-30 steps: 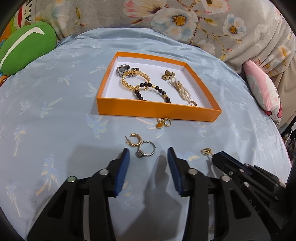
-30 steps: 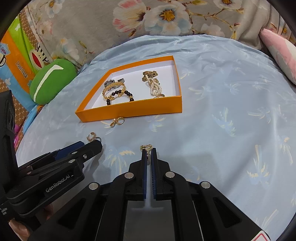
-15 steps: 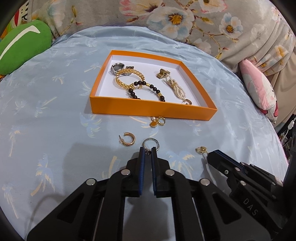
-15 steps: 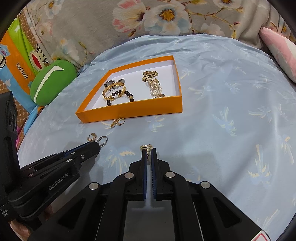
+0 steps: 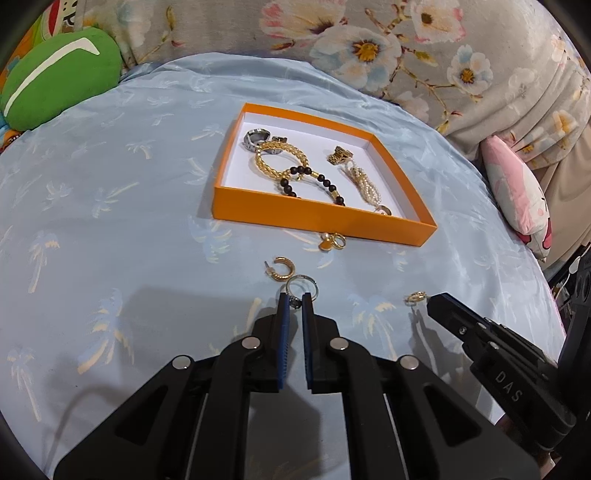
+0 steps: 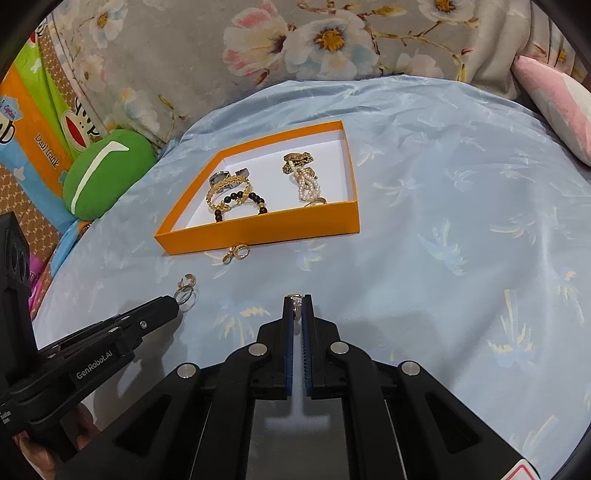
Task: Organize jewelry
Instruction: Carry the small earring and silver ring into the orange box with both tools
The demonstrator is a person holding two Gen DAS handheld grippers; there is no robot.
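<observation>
An orange tray (image 5: 317, 219) (image 6: 258, 230) on the blue cloth holds a gold chain bracelet (image 5: 280, 160), a black bead bracelet (image 5: 314, 181), a pearl piece (image 5: 364, 182) and a silver ring (image 5: 255, 137). My left gripper (image 5: 295, 299) is shut on a silver ring (image 5: 302, 287), which also shows in the right wrist view (image 6: 183, 294). My right gripper (image 6: 296, 301) is shut on a small gold earring (image 6: 295, 298), which also shows in the left wrist view (image 5: 415, 297). A gold hoop earring (image 5: 282, 268) and a gold charm (image 5: 332, 242) lie loose on the cloth in front of the tray.
A green cushion (image 5: 59, 77) lies at the far left. A pink pillow (image 5: 517, 199) lies at the right edge. Floral fabric (image 5: 332, 33) rises behind the table. The cloth drops off at the round table edge on both sides.
My left gripper has closed on the silver ring and lifted it slightly toward the tray. My right gripper stays shut on the gold earring, barely moved.
</observation>
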